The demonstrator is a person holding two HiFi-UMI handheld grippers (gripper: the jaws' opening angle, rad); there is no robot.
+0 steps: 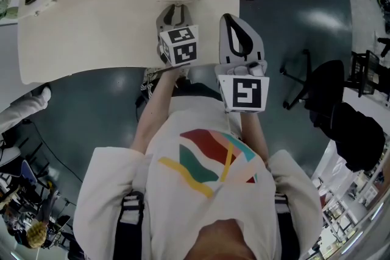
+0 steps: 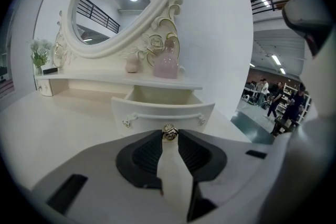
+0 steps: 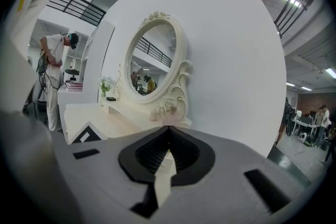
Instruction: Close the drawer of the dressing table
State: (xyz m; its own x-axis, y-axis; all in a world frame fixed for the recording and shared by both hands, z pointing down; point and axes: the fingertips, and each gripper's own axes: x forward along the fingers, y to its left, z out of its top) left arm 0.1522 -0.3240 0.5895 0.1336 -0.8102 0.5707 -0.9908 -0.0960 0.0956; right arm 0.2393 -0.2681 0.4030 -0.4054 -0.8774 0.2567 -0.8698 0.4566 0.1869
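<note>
Jaws of the left gripper [image 1: 175, 8] are pinched on the knob [image 2: 169, 132] of the drawer [image 2: 163, 110], found pulled out on the desk [image 2: 52, 123]. A straight, square push is advised, without twisting. Right gripper [image 3: 168, 128] jaws are pressed together, empty.

A pink bottle [image 2: 167, 60] stands just beside a smaller pink jar [image 2: 132, 64], white flowers [image 2: 39, 51] well apart.

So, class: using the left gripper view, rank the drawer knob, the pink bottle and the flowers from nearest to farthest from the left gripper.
1. The drawer knob: centre, between the jaw tips.
2. The pink bottle: behind it, on the shelf, just right of centre.
3. The flowers: far left end of that shelf.
</note>
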